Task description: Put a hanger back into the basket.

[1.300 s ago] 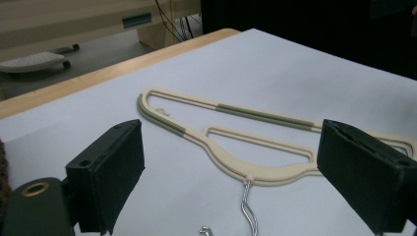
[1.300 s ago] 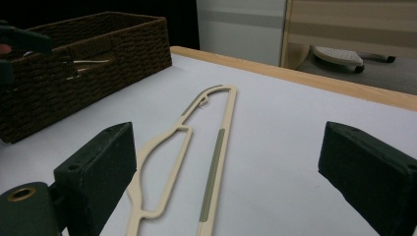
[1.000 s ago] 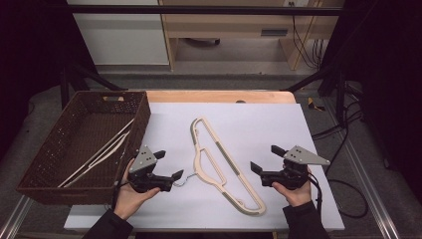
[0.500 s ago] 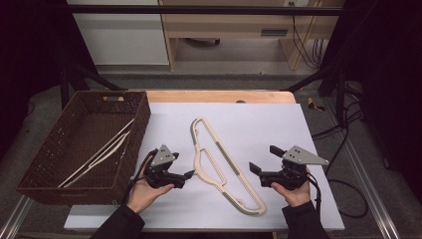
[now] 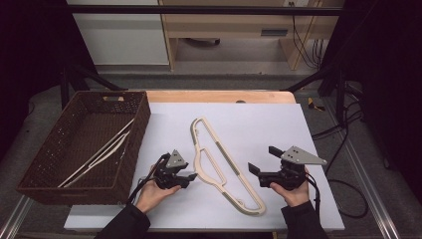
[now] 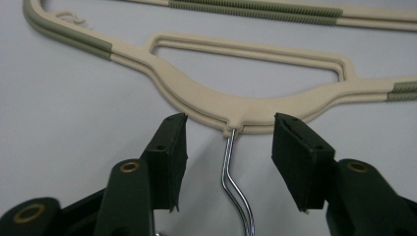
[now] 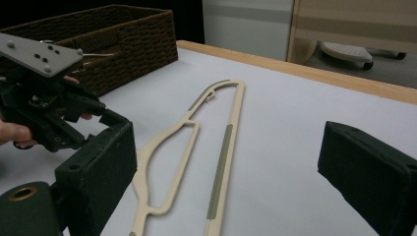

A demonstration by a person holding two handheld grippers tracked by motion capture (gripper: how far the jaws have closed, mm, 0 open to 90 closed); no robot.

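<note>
My left gripper (image 6: 229, 142) has come down and across to the neck of the cream plastic clothes hanger (image 5: 219, 159), and its jaws have just been closing: they now stand about half-way in, one black pad on each side of the thin chrome wire hook (image 6: 235, 182), which runs between them without either pad touching it yet. A second ago that hand sat back near the basket with its jaws wide, so I judge the grasp is about to land and the lift can follow once the pads bite. The wire is slick and narrow, bent in a soft kink just below the neck, so it may twist in the grip. My right gripper (image 7: 231, 172) has not moved; it waits near the hanger's lower end with its jaws wide apart and nothing between them. The hanger lies flat on the white table top (image 5: 298, 129), slanting away from me, its smooth arms set with ribbed grey-green grip strips. Farther left stands the dark brown woven wicker basket (image 5: 45, 164), coarse-textured with a cut-out handle, and a similar pale hanger (image 5: 99, 154) lies slantwise in it.
</note>
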